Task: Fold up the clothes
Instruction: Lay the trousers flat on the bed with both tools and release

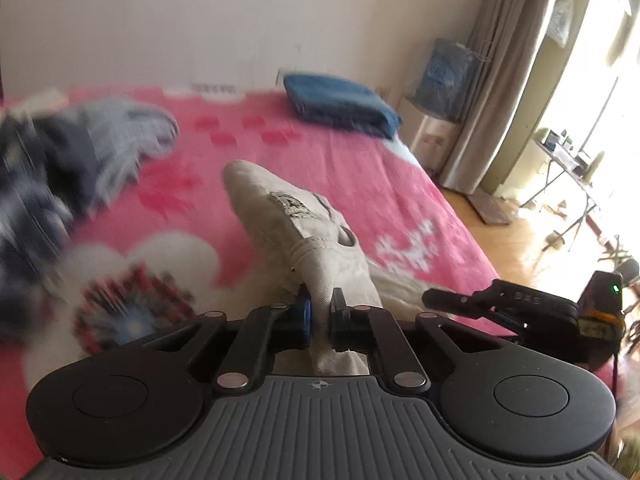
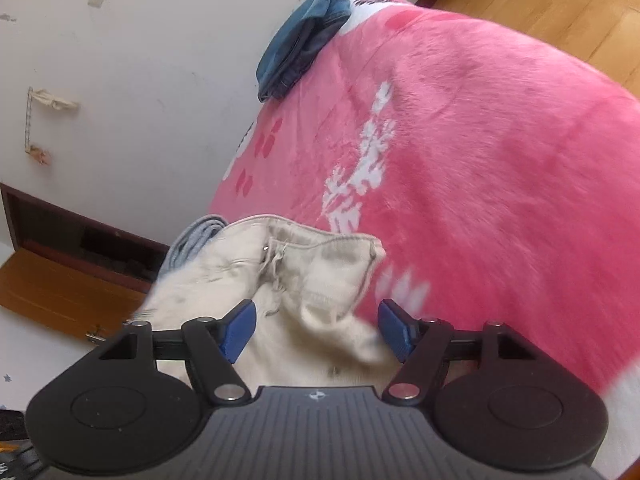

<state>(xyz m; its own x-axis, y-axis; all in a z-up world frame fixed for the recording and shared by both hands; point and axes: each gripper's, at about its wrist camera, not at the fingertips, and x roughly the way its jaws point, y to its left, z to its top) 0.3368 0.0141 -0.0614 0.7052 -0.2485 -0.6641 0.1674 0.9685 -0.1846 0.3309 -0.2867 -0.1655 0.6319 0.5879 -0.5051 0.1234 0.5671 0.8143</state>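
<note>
The left tongs (image 1: 319, 314) are clamped on a bunched fold of beige trousers (image 1: 304, 232), the cloth squeezed between the two pads and rising away from them in a ridge toward a printed patch near the waistband. The right tongs (image 2: 316, 330) stand wide apart, their blue pads on either side of the same beige trousers (image 2: 280, 280) without pinching them; the open waistband and a frayed drawstring lie just ahead of the gap. In the left wrist view the right tongs show as a dark shape at the right edge, close beside the trousers.

The trousers lie on a bed covered by a pink blanket (image 2: 500, 160) with white and red flower patterns. To the left of the trousers sits a blurred heap of grey and dark clothes (image 1: 80, 160). Farther off, near the wall (image 1: 160, 20), a folded blue garment (image 1: 340, 104) rests on the blanket at the far edge of the bed. Beyond the bed are a wooden floor (image 1: 520, 248), a beige curtain (image 1: 500, 80) and a bright window.
</note>
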